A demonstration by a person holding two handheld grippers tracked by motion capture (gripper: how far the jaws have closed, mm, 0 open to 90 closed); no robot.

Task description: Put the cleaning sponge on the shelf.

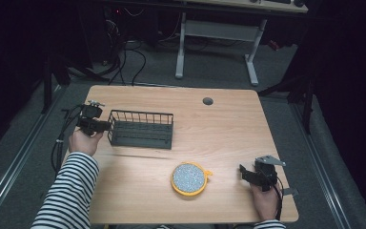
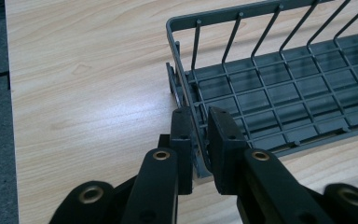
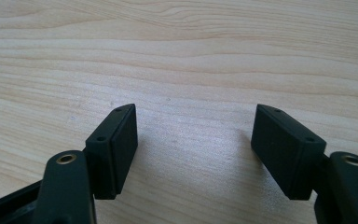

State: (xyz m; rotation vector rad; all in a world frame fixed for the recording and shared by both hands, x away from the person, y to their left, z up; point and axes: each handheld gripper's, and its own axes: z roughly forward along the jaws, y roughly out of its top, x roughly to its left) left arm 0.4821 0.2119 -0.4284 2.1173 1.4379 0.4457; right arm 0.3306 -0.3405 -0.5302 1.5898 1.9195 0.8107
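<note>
A dark grey wire basket [image 1: 141,113] stands on the left half of the wooden table [image 1: 219,129]. My left gripper [image 1: 106,126] is at the basket's left end, held by a hand in a striped sleeve. In the left gripper view its jaws [image 2: 200,116] are shut on the basket's [image 2: 223,14] end wall, one pad outside and one inside. My right gripper [image 1: 246,174] rests near the table's front right corner. In the right gripper view it [image 3: 193,130] stands open over bare wood with nothing between its pads.
A round yellow-rimmed disc with a speckled grey top [image 1: 188,178] lies near the front middle of the table. A cable hole [image 1: 208,101] sits near the far edge. A white-legged desk [image 1: 214,43] stands on the floor behind.
</note>
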